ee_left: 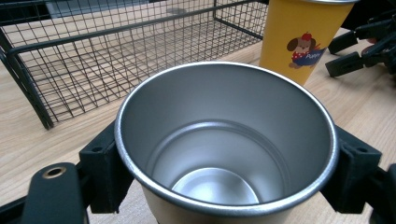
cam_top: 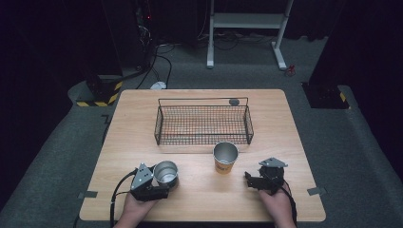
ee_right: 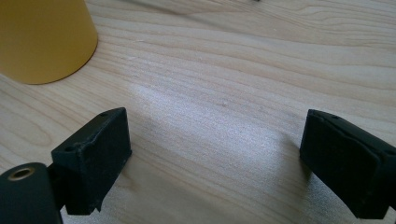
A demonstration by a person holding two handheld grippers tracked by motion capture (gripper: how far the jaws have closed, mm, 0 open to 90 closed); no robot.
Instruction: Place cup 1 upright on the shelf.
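An empty steel cup (cam_top: pixel 166 172) stands on the wooden table (cam_top: pixel 142 118) at the front left. My left gripper (cam_top: pixel 161 183) is shut on it; in the left gripper view the black pads (ee_left: pixel 105 168) press both sides of the steel cup (ee_left: pixel 224 140). A yellow cup (cam_top: pixel 225 158) with a cartoon dog stands upright near the table's middle, also seen beyond the steel one (ee_left: pixel 299 37). My right gripper (cam_top: pixel 249 180) rests at the front right, open, with bare wood between its pads (ee_right: pixel 98 149). The yellow cup (ee_right: pixel 42 37) sits apart from it, at the upper left.
A black wire basket (cam_top: pixel 157 126) sits behind the cups in the table's middle, its near wall close to the yellow cup. A small grey round object (cam_top: pixel 234 101) lies by its far rim. Table edges run close to both hands at the front.
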